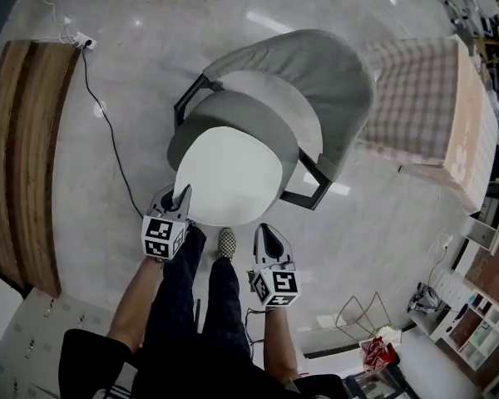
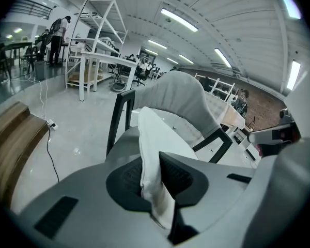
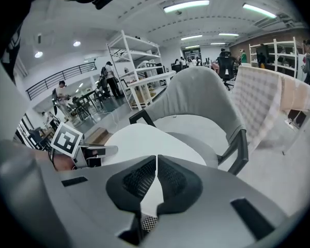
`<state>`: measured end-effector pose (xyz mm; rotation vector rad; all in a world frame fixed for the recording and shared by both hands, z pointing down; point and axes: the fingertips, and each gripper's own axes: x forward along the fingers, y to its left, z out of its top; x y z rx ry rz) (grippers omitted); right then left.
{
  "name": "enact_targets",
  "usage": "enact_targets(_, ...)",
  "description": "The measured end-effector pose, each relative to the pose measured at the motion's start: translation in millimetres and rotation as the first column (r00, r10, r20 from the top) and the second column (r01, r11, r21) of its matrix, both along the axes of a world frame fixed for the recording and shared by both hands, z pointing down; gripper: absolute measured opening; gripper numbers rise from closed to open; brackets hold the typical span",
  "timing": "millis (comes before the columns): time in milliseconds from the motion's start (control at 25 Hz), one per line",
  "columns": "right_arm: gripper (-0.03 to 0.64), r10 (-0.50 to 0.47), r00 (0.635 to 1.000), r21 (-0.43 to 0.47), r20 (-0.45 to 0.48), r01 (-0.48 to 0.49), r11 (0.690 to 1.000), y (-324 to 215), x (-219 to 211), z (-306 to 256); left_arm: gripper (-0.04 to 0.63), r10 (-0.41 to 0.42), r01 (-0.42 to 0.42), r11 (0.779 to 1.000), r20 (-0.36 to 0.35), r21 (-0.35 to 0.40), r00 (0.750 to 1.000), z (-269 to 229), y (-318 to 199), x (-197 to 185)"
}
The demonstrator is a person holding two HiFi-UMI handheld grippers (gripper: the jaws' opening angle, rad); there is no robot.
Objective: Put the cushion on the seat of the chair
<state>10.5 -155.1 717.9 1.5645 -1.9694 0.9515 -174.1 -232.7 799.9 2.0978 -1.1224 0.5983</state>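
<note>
A round white cushion (image 1: pixel 229 173) lies over the front of the grey seat (image 1: pixel 266 98) of a chair with a curved grey backrest (image 1: pixel 316 61) and black arm frames. My left gripper (image 1: pixel 183 196) is shut on the cushion's near left edge. In the left gripper view the white fabric (image 2: pixel 154 149) stands folded between the pads of the left gripper (image 2: pixel 151 161). My right gripper (image 1: pixel 264 229) hovers just off the cushion's near right edge. Its jaws meet with nothing visibly clamped in the right gripper view (image 3: pixel 156 161), where the cushion (image 3: pixel 139 138) lies beyond them.
A wooden bench (image 1: pixel 25 140) runs along the left, with a black cable (image 1: pixel 108 127) trailing from a socket across the floor. A block covered in checked cloth (image 1: pixel 416 98) stands right of the chair. The person's checkered shoe (image 1: pixel 226 241) is between the grippers.
</note>
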Motion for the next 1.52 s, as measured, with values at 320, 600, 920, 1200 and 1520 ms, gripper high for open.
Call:
enact_targets(320,0.032,-0.028,1.0,-0.058,0.013,0.029,0.998,-13,-30,44,0.052,-0.029,0.028,0.998,-0.01,-0.053,1.0,44,-7,-22)
enact_targets(600,0.032,-0.053,0.998,-0.103,0.021,0.055,0.993,-20,-51,82,0.054,-0.043,0.042,0.995,-0.014,-0.088,0.999,78,-11,-35)
enact_targets(920,0.032,-0.061,0.997,-0.129,0.043,0.066,0.989,-32,-69,108,0.058,-0.065,0.061,0.989,-0.022,-0.135,0.998,118,-14,-46)
enact_targets(1200,0.032,-0.073,0.997,-0.149,0.029,0.077,0.986,-30,-71,128,0.06,-0.085,0.074,0.982,-0.053,-0.176,0.995,149,-16,-54)
enact_targets(1520,0.032,-0.068,0.997,-0.163,0.03,0.072,0.984,-27,-71,137,0.093,-0.093,0.073,0.981,-0.105,-0.179,0.99,157,-16,-57)
